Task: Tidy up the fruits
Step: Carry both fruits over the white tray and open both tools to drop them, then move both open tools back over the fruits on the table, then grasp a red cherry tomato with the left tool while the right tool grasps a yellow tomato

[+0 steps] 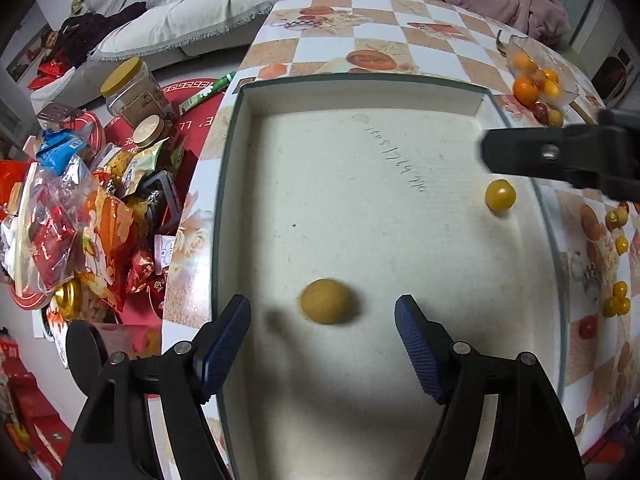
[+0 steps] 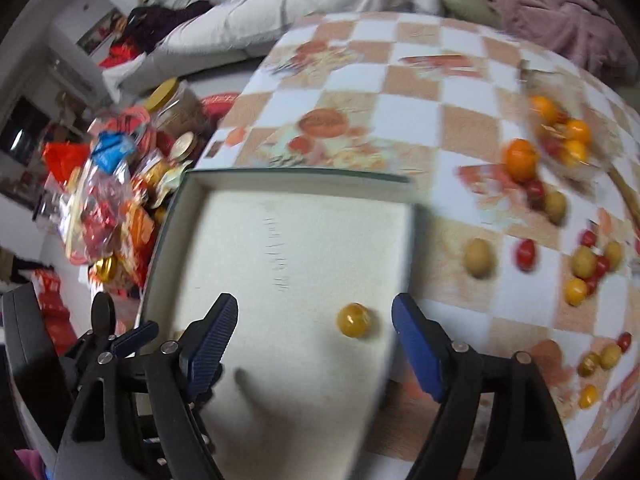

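A shallow white tray (image 1: 240, 128) lies on the checked table; it also shows in the right wrist view (image 2: 192, 184). My left gripper (image 1: 322, 312) is open above the tray, with a blurred dull-yellow fruit (image 1: 327, 301) on the tray floor between and just ahead of its fingers. A small glossy yellow fruit (image 1: 500, 195) lies near the tray's right wall; it also shows in the right wrist view (image 2: 353, 320). My right gripper (image 2: 314, 312) is open and empty over the tray's right part, and its black body (image 1: 560, 152) shows in the left wrist view.
A glass bowl (image 1: 568, 80) with oranges stands at the table's far right. Loose yellow, green and red small fruits (image 2: 480, 258) are scattered on the table (image 2: 400, 120) right of the tray. Snack bags and jars (image 1: 100, 184) crowd the left side. A sofa lies behind.
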The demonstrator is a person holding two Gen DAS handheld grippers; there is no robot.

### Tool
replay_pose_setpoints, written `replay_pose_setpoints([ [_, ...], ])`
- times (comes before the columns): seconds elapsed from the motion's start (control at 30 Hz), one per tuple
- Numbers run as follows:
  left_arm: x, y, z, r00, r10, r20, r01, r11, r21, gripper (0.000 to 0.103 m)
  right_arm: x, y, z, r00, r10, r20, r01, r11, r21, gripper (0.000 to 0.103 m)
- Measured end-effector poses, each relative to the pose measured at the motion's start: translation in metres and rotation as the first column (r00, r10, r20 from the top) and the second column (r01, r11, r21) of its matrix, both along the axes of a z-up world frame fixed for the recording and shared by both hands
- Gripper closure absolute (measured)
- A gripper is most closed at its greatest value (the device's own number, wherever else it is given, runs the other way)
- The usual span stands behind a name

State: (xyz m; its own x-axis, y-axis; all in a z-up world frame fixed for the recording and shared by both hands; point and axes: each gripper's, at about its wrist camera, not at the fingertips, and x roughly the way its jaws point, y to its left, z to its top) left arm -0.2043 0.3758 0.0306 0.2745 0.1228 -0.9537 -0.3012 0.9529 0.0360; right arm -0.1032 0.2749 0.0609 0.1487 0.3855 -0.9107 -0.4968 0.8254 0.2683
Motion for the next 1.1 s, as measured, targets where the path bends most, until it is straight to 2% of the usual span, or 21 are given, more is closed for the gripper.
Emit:
replay_pose_setpoints([
  [0.1, 0.002, -0.015, 0.007, 0.999, -0.033, 0.012, 0.033, 0.999, -0.017, 0.027, 0.001, -0.031, 0.0, 0.998, -0.064, -0.014, 0.064, 0.998, -0.012, 0.021],
  [0.33, 0.011, -0.08, 0.021, 0.983, -0.177, 0.046, 0.179, 0.983, -0.044, 0.027, -0.008, -0.126, -0.015, 0.972, -0.228, -0.052, 0.223, 0.971, -0.085, 0.021],
  [0.5, 0.02, -0.133, 0.03, 0.956, -0.284, 0.074, 0.289, 0.955, -0.066, 0.027, -0.015, -0.197, -0.023, 0.937, -0.345, -0.051, 0.335, 0.931, -0.143, 0.021],
  [0.67, 0.024, -0.175, 0.026, 0.931, -0.36, 0.062, 0.364, 0.927, -0.091, 0.027, -0.016, -0.243, -0.031, 0.906, -0.42, -0.062, 0.405, 0.898, -0.172, 0.021],
  [0.8, 0.027, -0.197, 0.011, 0.927, -0.375, 0.023, 0.375, 0.92, -0.113, 0.027, -0.018, -0.255, -0.035, 0.903, -0.424, -0.064, 0.408, 0.896, -0.177, 0.021],
  [1.1, 0.03, -0.213, -0.015, 0.933, -0.359, -0.04, 0.353, 0.93, -0.1, 0.027, -0.002, -0.248, -0.04, 0.922, -0.387, -0.028, 0.376, 0.909, -0.181, 0.021],
])
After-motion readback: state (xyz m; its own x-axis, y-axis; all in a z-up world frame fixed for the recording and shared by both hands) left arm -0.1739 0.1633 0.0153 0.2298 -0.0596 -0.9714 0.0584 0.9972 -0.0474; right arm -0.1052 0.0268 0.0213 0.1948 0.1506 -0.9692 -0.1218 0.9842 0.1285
